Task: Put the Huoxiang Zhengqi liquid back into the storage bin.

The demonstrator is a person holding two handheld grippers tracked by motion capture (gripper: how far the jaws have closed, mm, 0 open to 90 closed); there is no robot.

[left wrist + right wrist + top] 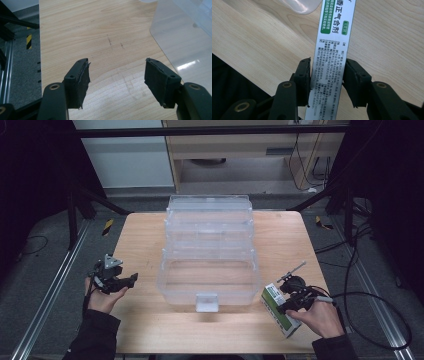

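Box point(281, 311), white and green with printed text, sits clamped between the jaws of the right gripper point(291, 301), just off the front right corner of the clear bin point(209, 254) in the middle of the table point(145, 235). Both pads point(303, 80) press flat against its sides, so it's properly pinched. Left gripper point(120, 281) is over by the bin's front left, near the table edge, jaws spread wide with bare wood between them.
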